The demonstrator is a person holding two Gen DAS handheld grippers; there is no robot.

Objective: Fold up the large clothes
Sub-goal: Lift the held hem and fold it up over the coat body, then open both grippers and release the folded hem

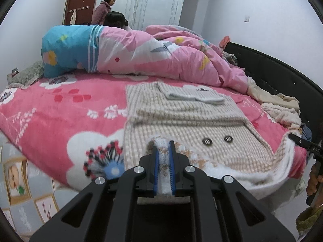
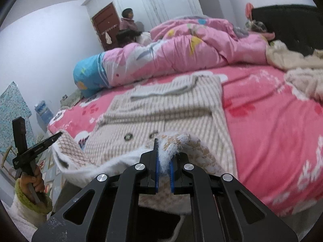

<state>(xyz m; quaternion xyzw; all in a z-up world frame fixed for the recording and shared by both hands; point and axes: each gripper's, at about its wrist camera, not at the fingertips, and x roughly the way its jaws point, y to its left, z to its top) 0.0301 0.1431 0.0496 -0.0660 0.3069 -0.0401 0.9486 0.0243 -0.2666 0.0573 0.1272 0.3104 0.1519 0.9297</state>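
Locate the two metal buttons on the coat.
In the left wrist view, the two metal buttons sit side by side on the checked coat, just beyond and right of the left gripper, near the hem.

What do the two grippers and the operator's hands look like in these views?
Both the left gripper and right gripper are matte black linkage frames with silver round pivot bolts and blue finger pads. No cables show. The left hand is bare, in a white fleecy sleeve with an olive-green cuff.
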